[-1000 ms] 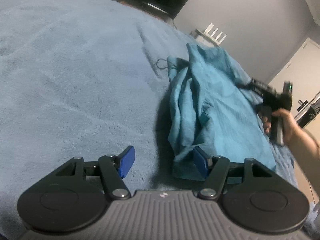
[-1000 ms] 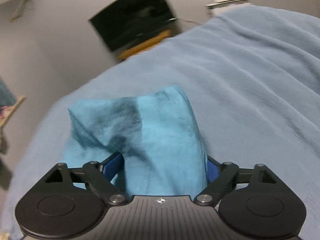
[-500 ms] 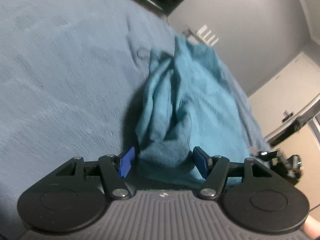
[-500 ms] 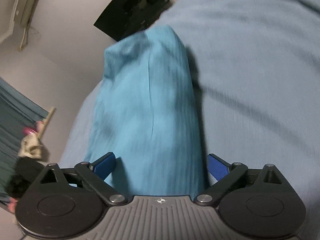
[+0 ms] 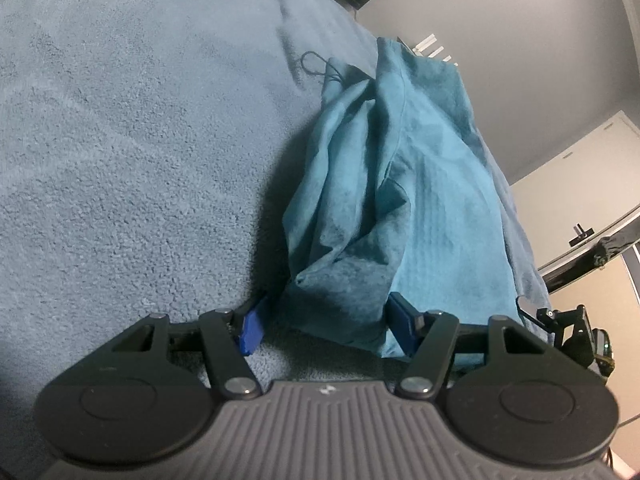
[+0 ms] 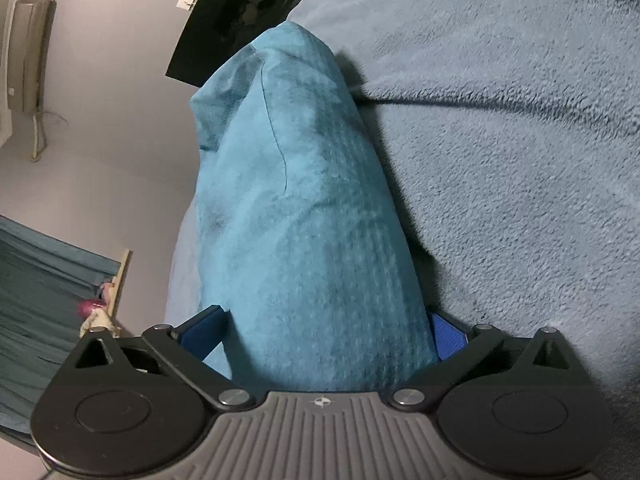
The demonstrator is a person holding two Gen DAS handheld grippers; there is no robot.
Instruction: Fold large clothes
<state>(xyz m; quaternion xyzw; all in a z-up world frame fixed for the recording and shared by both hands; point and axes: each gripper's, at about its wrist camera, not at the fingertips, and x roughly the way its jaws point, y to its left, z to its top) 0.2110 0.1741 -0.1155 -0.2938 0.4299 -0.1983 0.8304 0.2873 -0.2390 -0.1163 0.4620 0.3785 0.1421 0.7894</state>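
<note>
The crumpled teal cloth garment [image 5: 404, 200] lies in a long bunched ridge on the fuzzy grey-blue blanket [image 5: 132, 152] that covers the bed, and in my left view it runs along the blanket's right-hand edge, where the bedding drops away toward the wall. A thin dark drawstring loop [image 5: 316, 62] trails from its far end onto the blanket. My left gripper [image 5: 326, 322] sits at the near end of the ridge with its blue pads [image 5: 250, 326] spread to either side of the fabric; I see a gap on the left pad's side, so I read these fingers as released, with cloth between them but not pinched. My right gripper [image 6: 324, 334] meets the same garment [image 6: 304, 216], with the folded bulk running away from me between the two blue pads [image 6: 448, 336]; the fingers stand about as wide as they go and neither pad visibly presses in, so this one is released too. No container shows in either view. Beyond the bed's far edge I see a dark flat screen [image 6: 236, 16] against the grey wall, a beige wall phone with a coiled cord [image 6: 30, 60] to the left, and dark teal curtains [image 6: 44, 292] at the lower left. From the left camera the other black handheld rig [image 5: 576, 332] shows at the right edge.
</note>
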